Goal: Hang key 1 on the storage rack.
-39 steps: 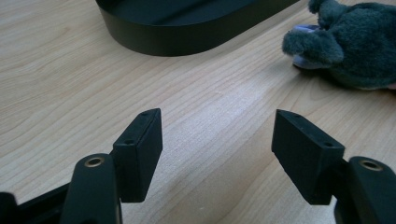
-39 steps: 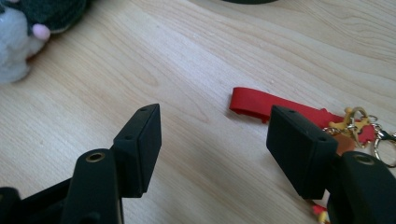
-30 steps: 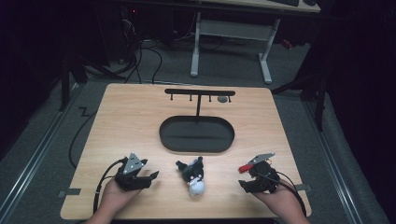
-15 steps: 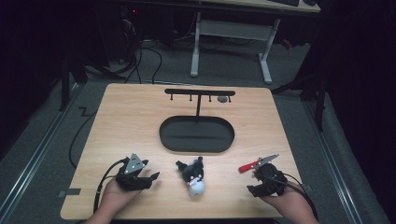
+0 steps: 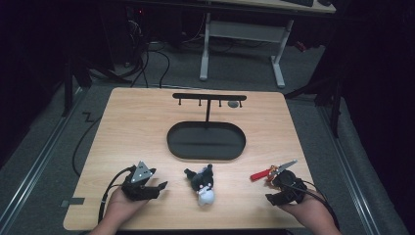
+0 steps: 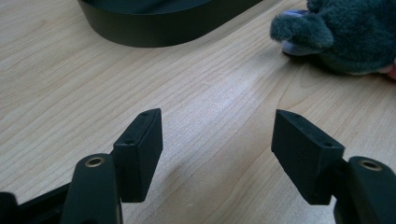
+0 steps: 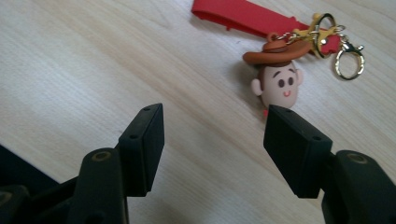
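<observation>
A keychain (image 5: 262, 174) with a red strap (image 7: 243, 16), a gold clasp and a small cowboy-hat head (image 7: 279, 79) lies flat on the wooden table. My right gripper (image 5: 273, 188) rests just behind it near the front right edge. Its jaws (image 7: 215, 144) are open with bare wood between them, and the head lies beyond the right jaw. A dark grey and white plush toy (image 5: 203, 186) lies at the front centre. My left gripper (image 5: 159, 188) sits to its left, open (image 6: 217, 149) and holding nothing, with the plush (image 6: 345, 32) ahead on the right.
A black oval tray (image 5: 171, 142) sits mid-table, and its wall (image 6: 159, 28) is ahead of the left jaws. Behind it stands a black rack (image 5: 208, 97) with several hooks. The table's front edge runs close under both hands.
My right gripper has drawn back a little toward the near right, away from the keychain, which stays where it lay. The left gripper and the plush have not moved.
</observation>
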Demonstrator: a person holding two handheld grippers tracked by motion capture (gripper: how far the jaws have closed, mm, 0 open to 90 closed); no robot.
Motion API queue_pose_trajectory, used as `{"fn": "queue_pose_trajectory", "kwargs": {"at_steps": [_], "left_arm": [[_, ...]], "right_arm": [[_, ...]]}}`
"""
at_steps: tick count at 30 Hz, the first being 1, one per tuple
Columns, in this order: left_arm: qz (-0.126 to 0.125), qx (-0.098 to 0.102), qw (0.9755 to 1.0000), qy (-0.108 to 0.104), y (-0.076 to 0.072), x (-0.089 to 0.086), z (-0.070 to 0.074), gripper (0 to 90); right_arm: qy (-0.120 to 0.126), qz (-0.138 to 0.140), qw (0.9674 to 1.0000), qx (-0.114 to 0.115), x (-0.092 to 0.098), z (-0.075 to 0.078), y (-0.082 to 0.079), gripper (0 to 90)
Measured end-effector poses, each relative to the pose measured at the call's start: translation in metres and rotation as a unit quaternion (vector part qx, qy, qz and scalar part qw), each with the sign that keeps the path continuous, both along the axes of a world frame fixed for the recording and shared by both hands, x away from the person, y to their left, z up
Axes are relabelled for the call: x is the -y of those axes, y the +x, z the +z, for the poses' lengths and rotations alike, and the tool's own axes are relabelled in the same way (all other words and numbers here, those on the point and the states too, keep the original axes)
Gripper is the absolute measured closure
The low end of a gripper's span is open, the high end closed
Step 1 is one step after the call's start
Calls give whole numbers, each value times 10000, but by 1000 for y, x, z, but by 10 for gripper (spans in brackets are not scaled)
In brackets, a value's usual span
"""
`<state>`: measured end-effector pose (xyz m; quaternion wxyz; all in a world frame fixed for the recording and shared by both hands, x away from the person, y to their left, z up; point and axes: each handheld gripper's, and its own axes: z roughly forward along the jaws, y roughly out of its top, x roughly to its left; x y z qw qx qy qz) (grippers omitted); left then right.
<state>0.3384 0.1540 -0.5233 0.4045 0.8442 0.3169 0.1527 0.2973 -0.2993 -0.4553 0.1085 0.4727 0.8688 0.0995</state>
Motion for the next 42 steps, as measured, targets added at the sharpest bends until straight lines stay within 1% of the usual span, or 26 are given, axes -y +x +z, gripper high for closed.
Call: {"fn": "queue_pose_trajectory", "kwargs": {"at_steps": [2,5,6,10,12,17,24,26,29,30,31,35,37,42], "left_arm": [[-13,-8,10000,6,0,0,0,341],[-16,-25,10000,22,0,1,-1,341],[-18,-31,10000,23,0,1,-1,341],[-18,-23,10000,23,0,1,-1,340],[-13,-22,10000,18,0,1,-1,340],[-27,-33,10000,20,-1,0,0,341],[-50,-50,10000,27,0,1,-2,340],[-54,-53,10000,24,0,1,-2,341],[-52,-65,10000,19,1,0,-2,341],[-54,-70,10000,17,1,0,-2,340],[-58,-74,10000,22,1,0,-2,341],[-68,-91,9999,38,1,1,-3,340],[-65,-89,9999,40,1,1,-3,340],[-88,-104,9999,62,1,1,-3,340]], "right_arm": [[30,-54,10000,-12,4,-2,5,410],[35,-76,10000,-14,7,-3,9,434],[-11,-103,9999,-30,9,-3,11,442],[5,-138,9999,-53,12,-1,17,442],[50,-171,9998,-46,13,0,19,443],[22,-194,9998,-98,15,2,24,447],[-54,-91,9996,-245,12,3,32,462],[-144,-54,9994,-313,11,4,35,462],[-139,-55,9993,-346,12,2,38,467],[-152,-57,9989,-431,14,-2,40,469],[-148,-78,9988,-470,15,-4,41,470],[-187,-88,9984,-522,18,-10,44,477],[-187,-103,9982,-553,18,-11,45,479],[-226,-42,9979,-604,16,-16,51,485]]}}
